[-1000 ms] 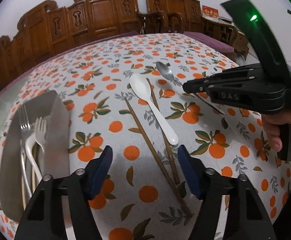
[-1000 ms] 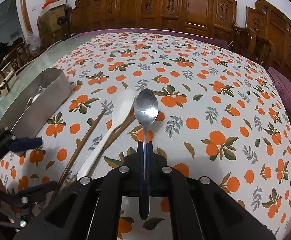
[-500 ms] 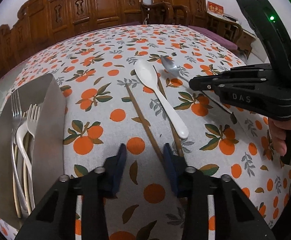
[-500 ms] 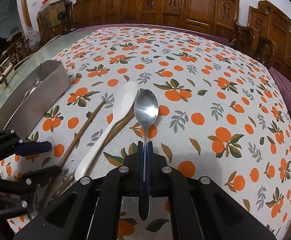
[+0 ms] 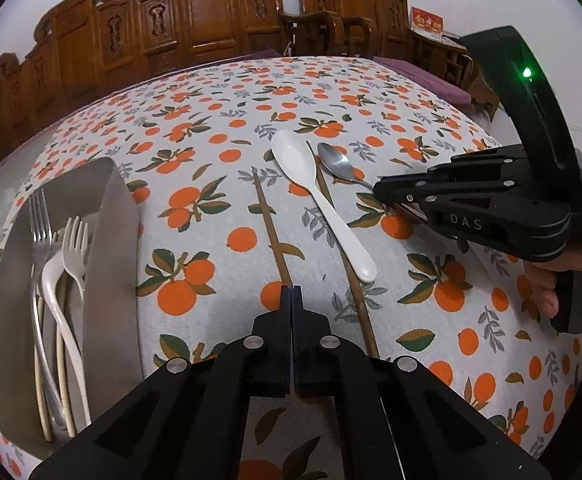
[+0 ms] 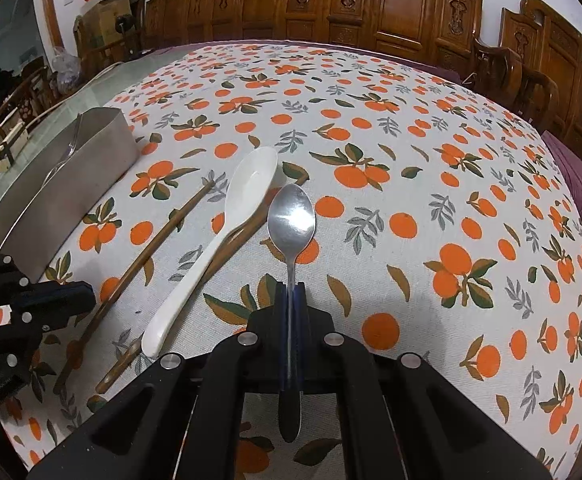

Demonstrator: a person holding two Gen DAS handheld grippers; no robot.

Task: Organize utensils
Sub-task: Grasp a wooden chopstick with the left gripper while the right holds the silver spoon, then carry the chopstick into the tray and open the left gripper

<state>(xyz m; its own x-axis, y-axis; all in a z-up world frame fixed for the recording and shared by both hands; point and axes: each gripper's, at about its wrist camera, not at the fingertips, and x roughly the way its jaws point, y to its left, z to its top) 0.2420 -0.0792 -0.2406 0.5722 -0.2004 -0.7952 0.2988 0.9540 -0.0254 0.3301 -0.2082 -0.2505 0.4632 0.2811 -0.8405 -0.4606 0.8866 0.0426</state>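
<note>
My left gripper, jaws apart a second ago, has clamped on the near end of the left chopstick at lower centre of its view. My right gripper stays clamped on the metal spoon. Judgement: both utensils are secured for transfer to the metal tray at left.

Count:
- two chopsticks
- one white spoon, lying on the tablecloth
- one metal spoon
- two forks visible in the tray
</note>
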